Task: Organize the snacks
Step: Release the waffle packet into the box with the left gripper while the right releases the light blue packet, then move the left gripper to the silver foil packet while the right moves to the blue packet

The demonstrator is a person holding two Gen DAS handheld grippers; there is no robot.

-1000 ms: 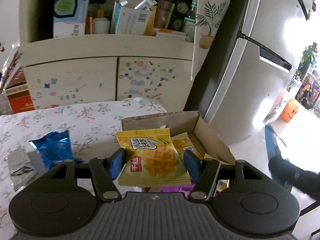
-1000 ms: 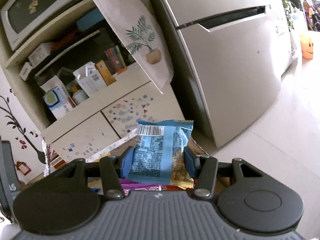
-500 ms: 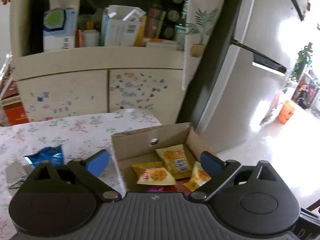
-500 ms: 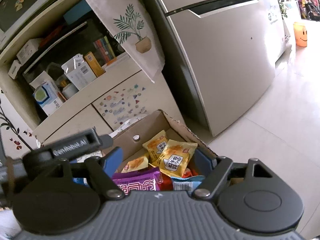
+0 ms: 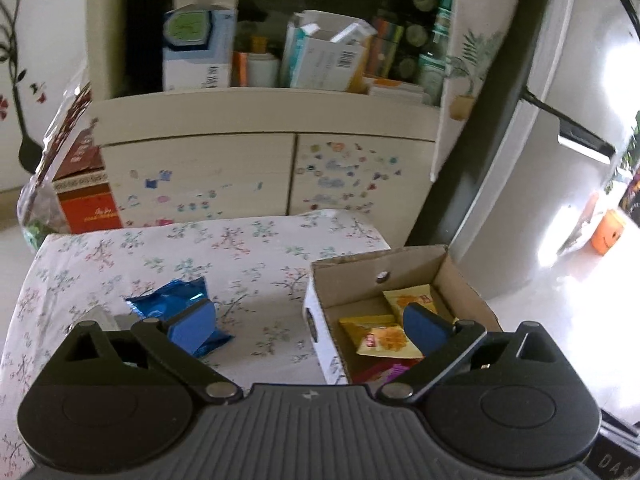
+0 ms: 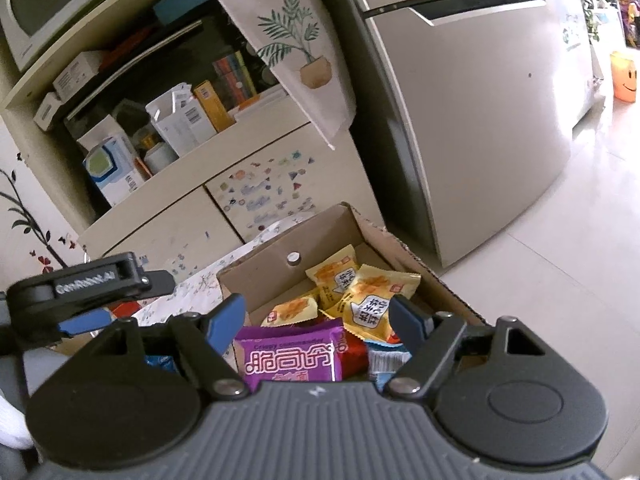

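Both packets now dropped, each hand-held gripper, left (image 5: 308,322) and right (image 6: 318,318), hovers spread apart over the cardboard box (image 6: 260,268).

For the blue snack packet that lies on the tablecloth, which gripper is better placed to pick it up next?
Probably the left gripper. It is open and empty, and the blue packet lies just at its left finger on the tablecloth. The right gripper, also open, hangs over the cardboard box, away from the packet.

Left gripper (image 5: 306,324) and right gripper (image 6: 318,318) gape, fingers spread.
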